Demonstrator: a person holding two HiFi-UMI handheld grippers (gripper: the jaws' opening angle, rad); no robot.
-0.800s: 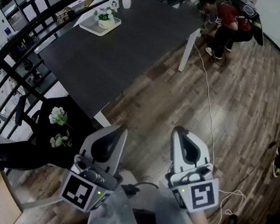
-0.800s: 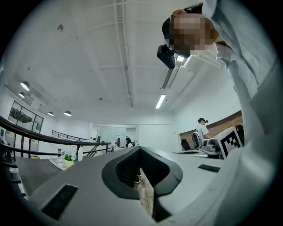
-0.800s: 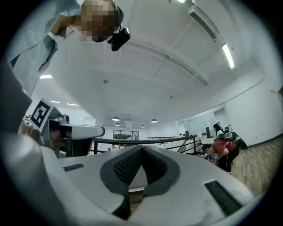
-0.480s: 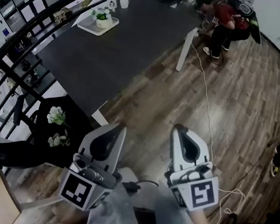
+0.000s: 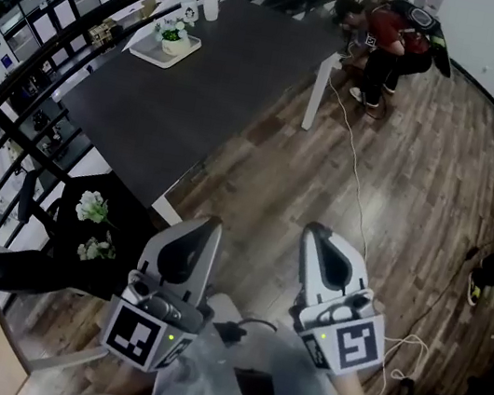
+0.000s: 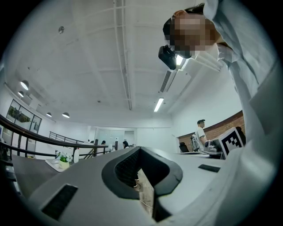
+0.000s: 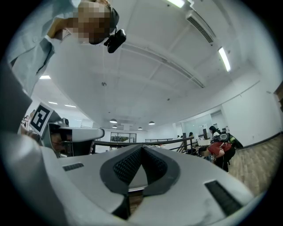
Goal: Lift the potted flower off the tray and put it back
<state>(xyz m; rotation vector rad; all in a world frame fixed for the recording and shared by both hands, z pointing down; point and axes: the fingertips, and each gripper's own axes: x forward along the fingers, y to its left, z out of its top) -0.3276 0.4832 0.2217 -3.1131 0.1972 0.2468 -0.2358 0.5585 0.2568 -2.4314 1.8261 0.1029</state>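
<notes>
Flower (image 5: 172,37) seems to sit on its tray (image 5: 145,53) at eleven o'clock, far across the table (image 5: 209,91). Left gripper (image 5: 205,229) and right gripper (image 5: 319,236) are closed and empty. The approach is not yet made: next, step closer and open one.

Dark table (image 5: 221,74), person in red (image 5: 385,35), wooden floor (image 5: 421,175)

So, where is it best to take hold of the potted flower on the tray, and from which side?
Probably the pale pot of the potted flower, below the leaves: it stands upright and looks round, so level jaws can close across it. Come from the open table side nearest you; the railing runs behind the tray.
</notes>
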